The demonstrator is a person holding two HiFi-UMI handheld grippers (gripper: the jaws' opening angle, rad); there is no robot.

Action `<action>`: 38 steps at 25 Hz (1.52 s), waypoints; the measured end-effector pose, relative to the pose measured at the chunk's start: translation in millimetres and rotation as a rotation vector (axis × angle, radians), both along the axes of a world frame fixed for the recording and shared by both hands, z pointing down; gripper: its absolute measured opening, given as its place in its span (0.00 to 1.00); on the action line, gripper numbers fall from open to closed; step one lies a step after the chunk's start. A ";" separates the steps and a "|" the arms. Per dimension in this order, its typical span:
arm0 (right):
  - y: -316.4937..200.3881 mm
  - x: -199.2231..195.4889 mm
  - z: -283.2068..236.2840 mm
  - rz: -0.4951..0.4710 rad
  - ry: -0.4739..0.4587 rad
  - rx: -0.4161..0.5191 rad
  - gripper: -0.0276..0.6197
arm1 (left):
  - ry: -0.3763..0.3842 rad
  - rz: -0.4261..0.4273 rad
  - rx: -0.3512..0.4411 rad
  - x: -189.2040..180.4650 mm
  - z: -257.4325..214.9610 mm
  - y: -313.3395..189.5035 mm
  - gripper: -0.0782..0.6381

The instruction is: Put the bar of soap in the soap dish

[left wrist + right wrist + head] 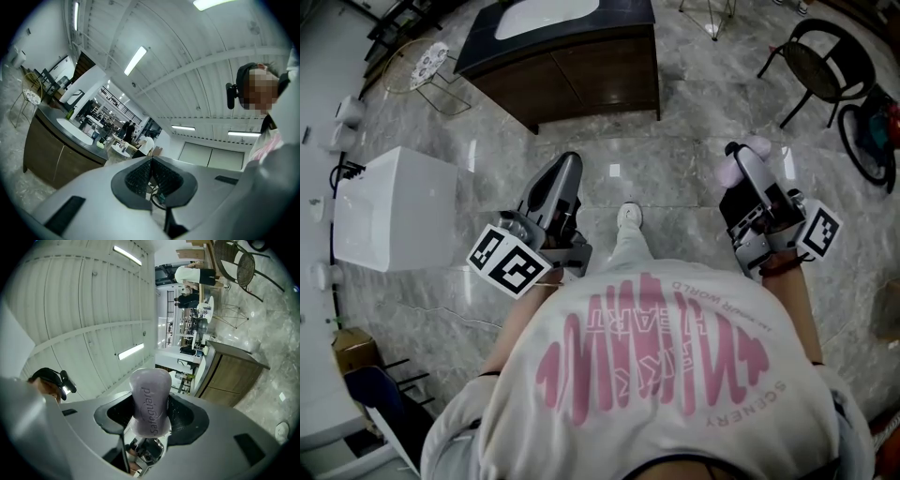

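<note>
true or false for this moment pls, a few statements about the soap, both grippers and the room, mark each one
1. The right gripper has its jaws closed on the bar of soap. True.
2. The left gripper has its jaws wide apart. False: they are together, with nothing between them.
3. The bar of soap bears the word "Safeguard". True.
4. The bar of soap lies on the floor. False: it is held up in the right gripper.
5. A black chair stands at the upper right of the head view. True.
</note>
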State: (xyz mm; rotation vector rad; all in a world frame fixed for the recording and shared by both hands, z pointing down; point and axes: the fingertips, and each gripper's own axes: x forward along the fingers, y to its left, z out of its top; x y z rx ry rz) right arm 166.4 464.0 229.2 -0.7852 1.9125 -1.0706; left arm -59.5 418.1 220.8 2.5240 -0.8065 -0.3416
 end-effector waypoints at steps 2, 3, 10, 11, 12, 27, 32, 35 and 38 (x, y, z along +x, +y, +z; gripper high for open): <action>-18.0 3.8 1.3 0.015 -0.001 -0.010 0.37 | 0.001 0.014 -0.001 6.2 0.5 -22.8 0.12; -29.0 6.4 3.7 0.021 -0.001 -0.017 0.37 | 0.001 0.021 -0.007 9.9 3.5 -35.6 0.12; -96.2 13.4 11.8 0.061 0.004 -0.044 0.37 | 0.011 0.055 -0.028 16.8 11.4 -106.9 0.12; -107.2 11.3 10.8 0.063 0.003 -0.045 0.37 | 0.010 0.058 -0.032 15.1 11.6 -117.5 0.12; -118.4 8.1 9.4 0.061 0.003 -0.045 0.37 | 0.009 0.058 -0.036 12.4 11.6 -128.3 0.12; -268.1 -28.8 8.0 0.087 -0.005 -0.047 0.37 | 0.000 0.082 -0.020 -23.1 3.9 -285.5 0.12; -296.1 -31.7 13.6 0.106 -0.007 -0.064 0.37 | 0.008 0.098 -0.028 -25.5 10.0 -321.4 0.12; -306.9 -23.3 18.0 0.135 -0.065 -0.072 0.37 | 0.008 0.118 -0.025 -20.8 12.0 -335.4 0.12; -316.3 -20.9 19.5 0.151 -0.038 -0.071 0.37 | 0.011 0.133 -0.027 -16.7 12.9 -347.7 0.12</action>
